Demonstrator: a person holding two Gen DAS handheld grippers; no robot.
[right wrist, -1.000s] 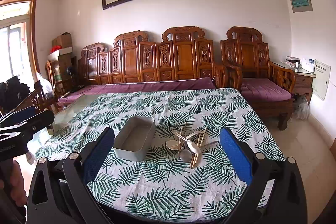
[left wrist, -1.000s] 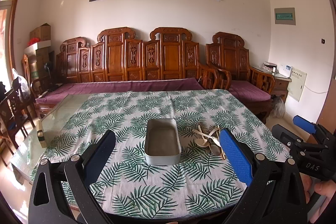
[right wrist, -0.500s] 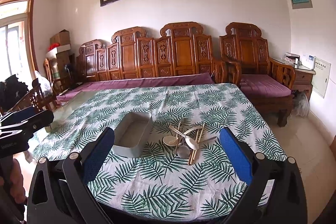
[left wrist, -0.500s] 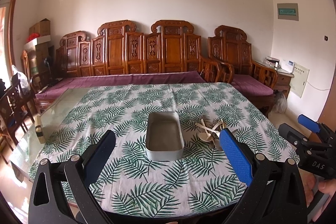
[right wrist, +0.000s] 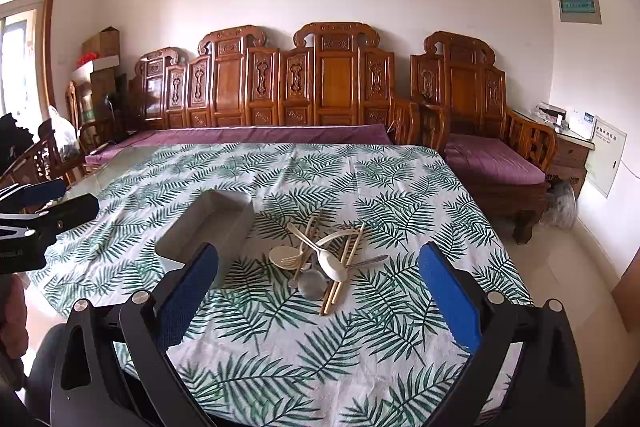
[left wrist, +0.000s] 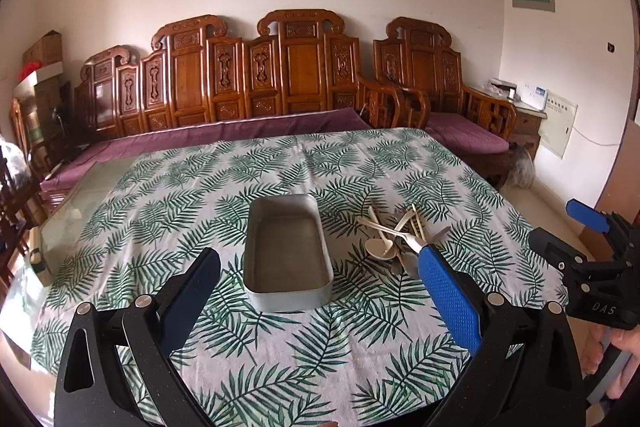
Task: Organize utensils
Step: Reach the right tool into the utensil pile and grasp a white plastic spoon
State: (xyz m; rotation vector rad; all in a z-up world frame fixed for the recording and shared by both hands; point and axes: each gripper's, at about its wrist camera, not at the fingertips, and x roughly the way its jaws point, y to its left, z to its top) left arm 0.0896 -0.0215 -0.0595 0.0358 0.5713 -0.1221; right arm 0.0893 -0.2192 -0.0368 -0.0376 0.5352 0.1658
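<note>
You are facing a table (left wrist: 280, 355), a tray (left wrist: 286, 259) sitting on it, utensils (right wrist: 324, 259) lying heaped just right of the tray, a bench (right wrist: 280, 95) standing behind.

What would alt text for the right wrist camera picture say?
A loose pile of utensils, pale spoons, a fork and wooden chopsticks, lies on a leaf-print tablecloth beside an empty grey tray. The open right gripper frames them with its blue-padded fingers. A carved wooden bench lines the wall behind.

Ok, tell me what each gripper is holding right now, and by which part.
Nothing. The left gripper and right gripper are both open and empty; the utensils lie piled on the tablecloth beside the tray.
</note>
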